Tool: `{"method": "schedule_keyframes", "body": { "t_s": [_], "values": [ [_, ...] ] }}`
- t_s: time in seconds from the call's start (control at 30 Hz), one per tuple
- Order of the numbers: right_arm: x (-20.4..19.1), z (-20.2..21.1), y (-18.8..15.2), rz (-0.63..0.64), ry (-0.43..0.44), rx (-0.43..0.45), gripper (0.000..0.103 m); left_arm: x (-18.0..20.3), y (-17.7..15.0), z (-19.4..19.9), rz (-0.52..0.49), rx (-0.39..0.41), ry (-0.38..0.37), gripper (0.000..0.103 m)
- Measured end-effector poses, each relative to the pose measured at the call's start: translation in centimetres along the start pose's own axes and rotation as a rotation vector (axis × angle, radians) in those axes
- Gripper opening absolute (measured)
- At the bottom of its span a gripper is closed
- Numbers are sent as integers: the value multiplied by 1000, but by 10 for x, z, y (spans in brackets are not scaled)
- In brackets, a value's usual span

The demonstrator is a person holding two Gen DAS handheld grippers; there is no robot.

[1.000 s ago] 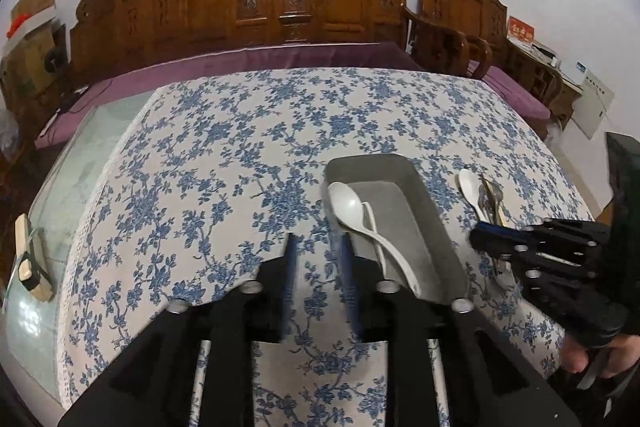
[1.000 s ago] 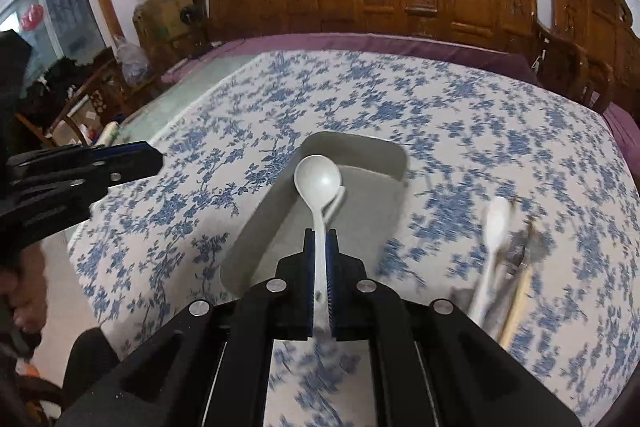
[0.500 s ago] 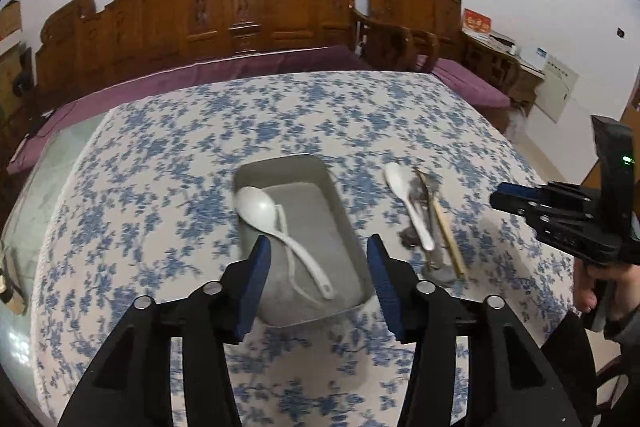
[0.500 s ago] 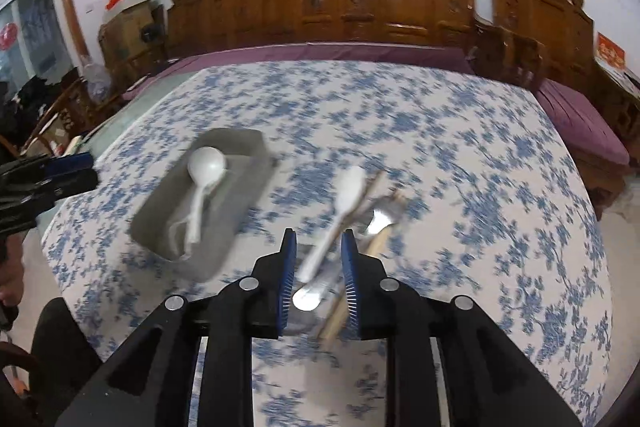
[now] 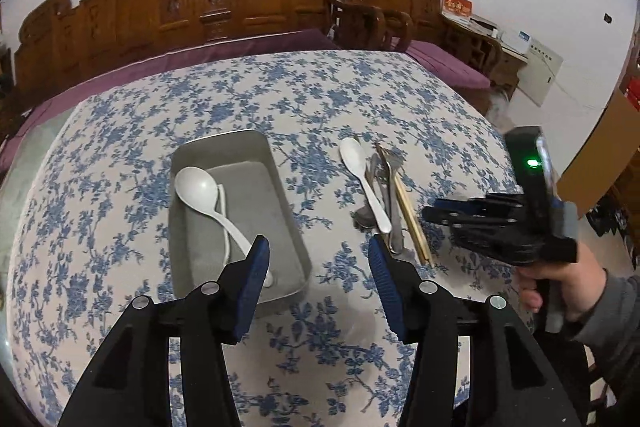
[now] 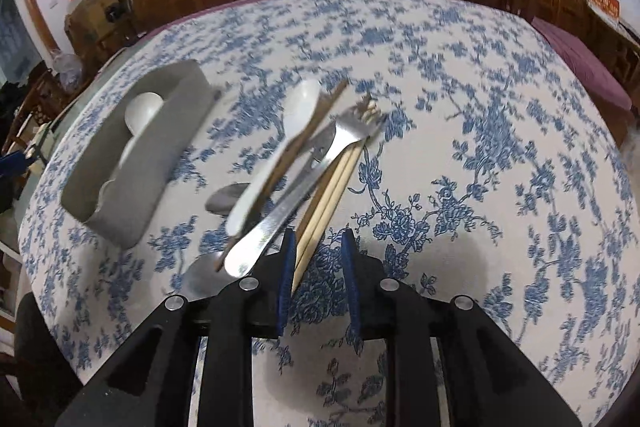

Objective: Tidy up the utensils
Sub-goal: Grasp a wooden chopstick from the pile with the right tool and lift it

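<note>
1. Landmark: grey tray, rectangular, sitting on the blue-flowered tablecloth. All positions below are given from the tray, as seen in the left wrist view.
2. Inside the tray: one white spoon, bowl toward the far end, handle running to the near end. A second white handle lay beside it; the rest of that piece could not be made out.
3. Right of the tray, apart from it: a loose pile of utensils on the cloth. It held a second white spoon, a steel fork, a pair of pale wooden chopsticks and a dark thin stick; a steel spoon bowl showed at the near end of the pile. Pieces overlapped and lay roughly parallel to the tray's long side.
4. Left gripper: jaws about half spread, nothing between the blue pads. It hovered over the tray's near right corner, with its left pad in front of the tray's near end.
5. Right gripper: jaws narrowly parted, gripping nothing. It sat at the near end of the pile, right of the tray; the chopstick ends lay just at the inner edge of its left pad, and contact could not be confirmed.
6. Right hand, grey sleeve, held that tool's grip, well right of the tray.
</note>
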State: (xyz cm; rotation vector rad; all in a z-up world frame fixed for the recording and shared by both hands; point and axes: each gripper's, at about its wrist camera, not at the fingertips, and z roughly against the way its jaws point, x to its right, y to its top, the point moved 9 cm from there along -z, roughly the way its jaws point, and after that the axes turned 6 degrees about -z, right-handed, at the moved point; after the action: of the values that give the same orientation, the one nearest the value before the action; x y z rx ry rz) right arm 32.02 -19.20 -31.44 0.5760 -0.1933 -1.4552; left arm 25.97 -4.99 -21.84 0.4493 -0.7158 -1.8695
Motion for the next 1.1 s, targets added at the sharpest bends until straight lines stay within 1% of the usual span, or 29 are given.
{"method": "schedule_keyframes", "body": {
  "t_s": [0.1, 0.27, 0.57, 0.63, 0.7, 0.8, 0.9, 0.97, 1.1],
  "values": [
    [2, -11, 1, -16, -10, -18, 22, 5, -1, -2, -5, -4, -6, 49],
    [6, -21, 6, -31, -51, -28, 21, 11, -3, -5, -16, -8, -9, 49],
    [11, -24, 12, -5, -169, -54, 21, 15, -3, -11, -20, -13, -11, 49],
    [16, -22, 11, -8, -187, -63, 16, 17, -2, -13, -25, -15, -9, 49],
    [25, -18, 10, -12, -211, -68, 8, 18, 0, -16, -27, -18, -8, 49],
    [36, -14, 7, -23, -209, -72, 8, 21, 2, -23, -22, -26, -10, 49],
    [41, -15, 4, -21, -179, -87, 9, 27, 3, -31, -20, -37, -13, 49],
    [40, -16, 3, 6, -180, -88, 6, 31, 4, -37, -26, -48, -12, 49],
    [44, -11, -5, 43, -163, -94, 6, 40, 8, -50, -45, -66, -9, 49]
  ]
}}
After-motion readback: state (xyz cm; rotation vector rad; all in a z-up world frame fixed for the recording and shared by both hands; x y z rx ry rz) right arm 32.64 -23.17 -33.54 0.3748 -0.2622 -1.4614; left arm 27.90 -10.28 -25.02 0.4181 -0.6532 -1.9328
